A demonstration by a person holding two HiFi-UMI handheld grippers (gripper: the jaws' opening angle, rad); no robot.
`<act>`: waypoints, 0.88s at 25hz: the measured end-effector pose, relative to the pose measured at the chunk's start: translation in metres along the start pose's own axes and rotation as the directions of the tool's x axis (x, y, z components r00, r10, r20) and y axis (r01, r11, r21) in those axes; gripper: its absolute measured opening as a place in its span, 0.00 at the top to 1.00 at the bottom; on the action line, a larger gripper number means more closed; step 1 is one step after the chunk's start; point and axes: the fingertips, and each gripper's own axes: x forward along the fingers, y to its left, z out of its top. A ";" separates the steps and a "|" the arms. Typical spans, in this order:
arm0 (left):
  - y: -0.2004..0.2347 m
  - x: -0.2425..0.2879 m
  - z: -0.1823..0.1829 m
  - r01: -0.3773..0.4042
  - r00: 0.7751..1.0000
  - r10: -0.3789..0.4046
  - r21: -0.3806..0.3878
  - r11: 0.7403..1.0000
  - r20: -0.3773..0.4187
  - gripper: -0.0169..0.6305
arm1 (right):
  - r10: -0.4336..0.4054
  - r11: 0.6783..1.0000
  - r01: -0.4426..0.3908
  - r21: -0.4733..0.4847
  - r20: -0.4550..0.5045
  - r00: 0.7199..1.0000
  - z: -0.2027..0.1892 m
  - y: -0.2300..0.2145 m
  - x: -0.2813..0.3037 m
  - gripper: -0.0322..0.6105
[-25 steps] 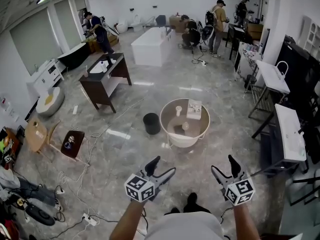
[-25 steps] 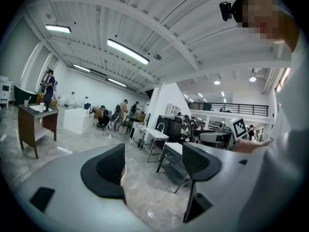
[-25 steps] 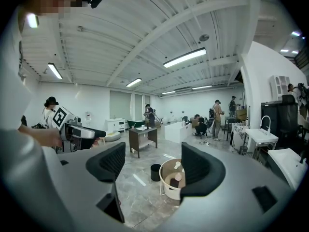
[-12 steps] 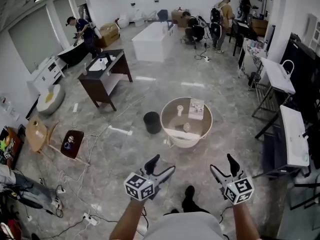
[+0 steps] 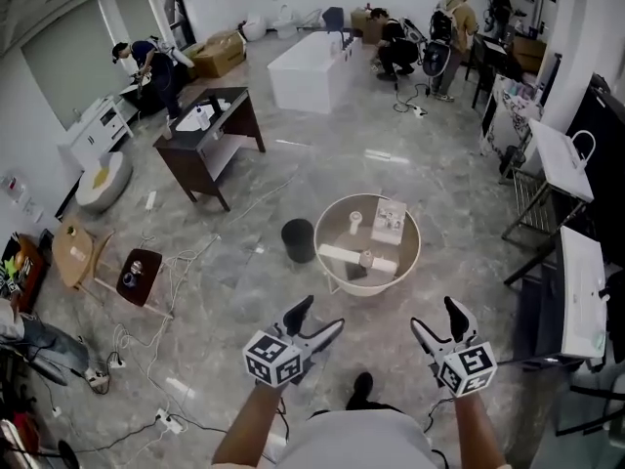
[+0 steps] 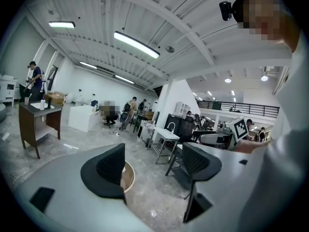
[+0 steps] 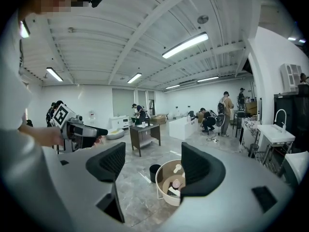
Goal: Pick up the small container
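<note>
Hovering short of the round tub [image 5: 318,243], left gripper [image 5: 322,314] and right gripper [image 5: 436,315] stand wide, empty. The small container [image 5: 366,259] sits inside among other items; a careless reach may grab a neighbour.

Lighting: bright and even, from ceiling tubes [image 6: 136,44]; pale glare streaks on the polished floor [image 5: 387,156]; shadows soft and faint. Optics: strong fisheye bending in all views, with dark rounded corners in both gripper views. Focus: near foreground soft, far room fairly sharp, head view slightly smeared.
</note>
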 end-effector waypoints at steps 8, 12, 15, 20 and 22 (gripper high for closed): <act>0.023 0.067 0.021 -0.041 0.999 0.041 0.005 0.999 0.002 0.39 | 0.047 0.999 -0.047 0.001 0.000 0.999 0.009 -0.064 0.045 0.37; 0.029 0.092 0.029 -0.054 0.999 0.054 0.001 0.999 0.006 0.39 | 0.059 0.998 -0.059 0.001 -0.010 0.998 0.009 -0.090 0.059 0.37; 0.036 0.105 0.031 -0.063 0.998 0.063 -0.005 0.998 -0.005 0.39 | 0.066 0.998 -0.066 0.010 -0.018 0.998 0.009 -0.103 0.072 0.37; 0.051 0.122 0.032 -0.077 0.997 0.077 -0.014 0.997 -0.016 0.39 | 0.085 0.996 -0.084 0.015 -0.034 0.996 0.005 -0.115 0.095 0.37; 0.062 0.126 0.031 -0.079 0.997 0.078 -0.017 0.997 -0.022 0.39 | 0.087 0.996 -0.086 0.016 -0.040 0.995 0.002 -0.116 0.107 0.37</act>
